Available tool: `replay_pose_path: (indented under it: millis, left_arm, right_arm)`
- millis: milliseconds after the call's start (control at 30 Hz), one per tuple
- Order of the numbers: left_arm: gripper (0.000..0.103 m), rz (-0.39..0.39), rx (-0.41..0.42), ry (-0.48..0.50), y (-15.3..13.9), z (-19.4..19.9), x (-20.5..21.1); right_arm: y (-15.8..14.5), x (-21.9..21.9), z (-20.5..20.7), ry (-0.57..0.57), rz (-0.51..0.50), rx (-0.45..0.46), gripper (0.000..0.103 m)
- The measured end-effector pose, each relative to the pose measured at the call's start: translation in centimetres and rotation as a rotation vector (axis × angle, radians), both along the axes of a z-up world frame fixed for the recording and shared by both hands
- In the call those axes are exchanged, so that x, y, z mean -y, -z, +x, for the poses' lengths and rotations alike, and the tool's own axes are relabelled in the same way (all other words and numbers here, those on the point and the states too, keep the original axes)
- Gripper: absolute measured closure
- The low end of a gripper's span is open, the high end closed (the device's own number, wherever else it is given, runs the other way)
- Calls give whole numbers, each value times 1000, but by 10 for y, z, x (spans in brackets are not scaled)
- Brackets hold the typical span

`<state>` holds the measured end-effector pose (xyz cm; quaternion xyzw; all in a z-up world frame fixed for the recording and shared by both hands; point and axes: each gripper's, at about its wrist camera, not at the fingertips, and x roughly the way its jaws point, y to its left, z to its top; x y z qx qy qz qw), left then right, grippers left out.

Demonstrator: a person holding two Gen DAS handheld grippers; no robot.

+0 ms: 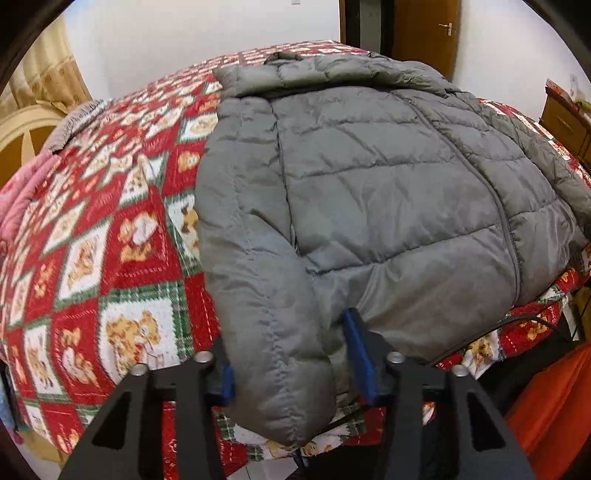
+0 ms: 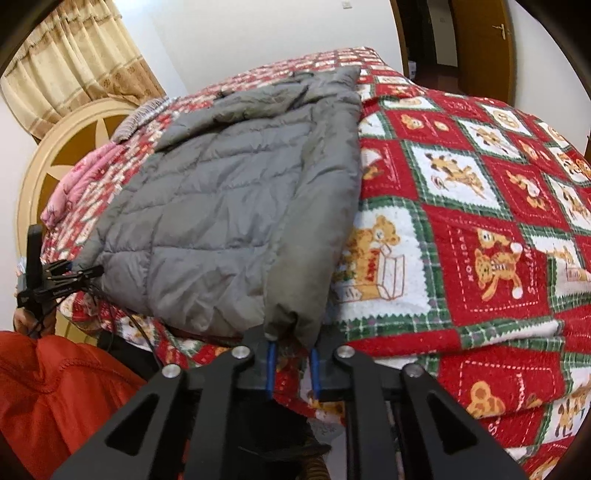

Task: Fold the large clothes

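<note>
red teddy-bear quilt, beige curtain, wooden door, pink bedding

Grey quilted jacket, flat on bed

Black gripper arms, blue pads, silver screws; orange-red garment worn

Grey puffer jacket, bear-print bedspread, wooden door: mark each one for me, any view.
Grey puffer jacket [image 1: 369,177]: left wrist view, on the quilted front panel.
Bear-print bedspread [image 2: 480,229]: right wrist view, on a red square right of the jacket.
Wooden door [image 1: 424,29]: left wrist view, on the panel left of the handle.
</note>
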<state>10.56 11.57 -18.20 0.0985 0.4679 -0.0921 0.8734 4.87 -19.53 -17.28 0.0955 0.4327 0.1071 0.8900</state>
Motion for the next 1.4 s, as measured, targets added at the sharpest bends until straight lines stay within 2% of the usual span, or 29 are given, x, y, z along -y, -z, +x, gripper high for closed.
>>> replay_pose_path:
  millis: [33,100,167,233,333,533,667,800,933,1033,1233,1400]
  left_arm:
    - [67,4,8,0,-3,1,0]
    - [76,0,34,-4,-10,1,1]
    - [80,-52,71,-8,-24,0,-3]
    - [85,-155,116,-10,-40,-3,-12]
    - [87,-368,170,-15,-66,-4,-33]
    - [87,-599,252,-9,-97,-7,-55]
    - [87,-642,263,21,-105,-10,-56]
    - [88,-708,276,79,-109,-16,-60]
    - [88,-795,325,147,-118,-30,-69]
    - [88,-853,364,172,-127,-34,-75]
    - [88,-867,372,103,-137,-21,-84]
    - [88,-808,363,52,-146,-10,-83]
  right_arm:
    - [-4,-1,-1,-5,11,16,88]
    - [-14,-3,-2,-18,24,53,89]
    - [-25,-6,-2,-28,29,94,89]
    - [-37,-7,0,-35,37,142,89]
    - [-57,-7,6,-38,92,220,89]
    - [-85,2,5,-25,262,313,90]
    - [-93,11,-4,2,240,332,90]
    - [-86,26,-17,32,282,302,91]
    - [-89,34,-40,48,307,298,91]
    - [-101,40,-49,55,329,337,91]
    - [-119,46,-34,55,373,398,91]
    - [-127,46,-18,54,376,417,91]
